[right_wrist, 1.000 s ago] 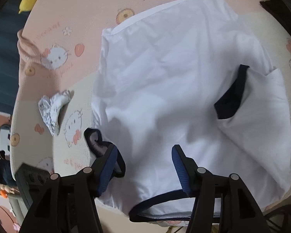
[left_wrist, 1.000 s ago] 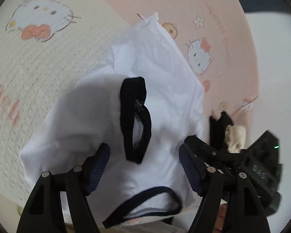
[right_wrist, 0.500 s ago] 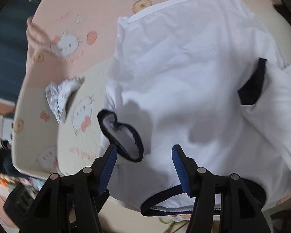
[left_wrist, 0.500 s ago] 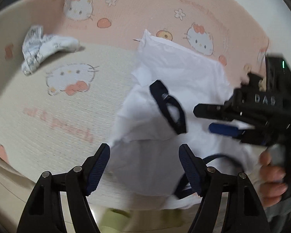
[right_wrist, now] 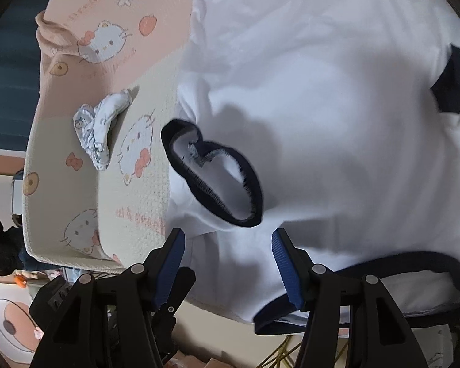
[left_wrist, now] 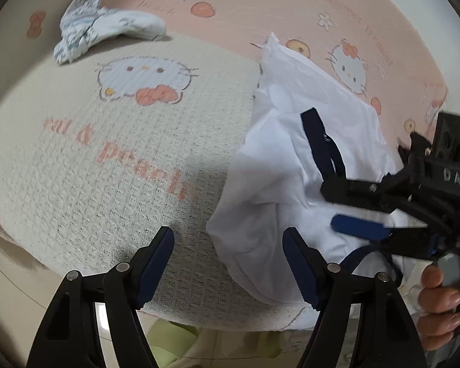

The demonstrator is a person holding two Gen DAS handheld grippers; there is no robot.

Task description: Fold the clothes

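Observation:
A white T-shirt [left_wrist: 291, 159] with navy trim lies rumpled on a cartoon-cat blanket [left_wrist: 107, 159]. My left gripper [left_wrist: 230, 263] stands open over bare cream blanket just left of the shirt's edge, with nothing between its fingers. In the right wrist view the shirt [right_wrist: 337, 92] fills most of the frame. My right gripper [right_wrist: 228, 245] is open above it, just short of a navy sleeve cuff [right_wrist: 211, 178] that stands up in a loop. The navy neckline [right_wrist: 398, 263] runs under its right finger. In the left wrist view the right gripper [left_wrist: 349, 208] hovers over the shirt, held by a hand [left_wrist: 438, 294].
A small crumpled white patterned cloth [left_wrist: 101, 27] lies at the far left of the blanket, also in the right wrist view as the cloth [right_wrist: 101, 128]. The bed's near edge [left_wrist: 199, 322] runs just under my left fingers. A second navy cuff [right_wrist: 450, 82] sits at the shirt's right.
My left gripper has swung left off the shirt and now hangs over bare blanket. The right gripper has moved in over the shirt toward the looped navy cuff.

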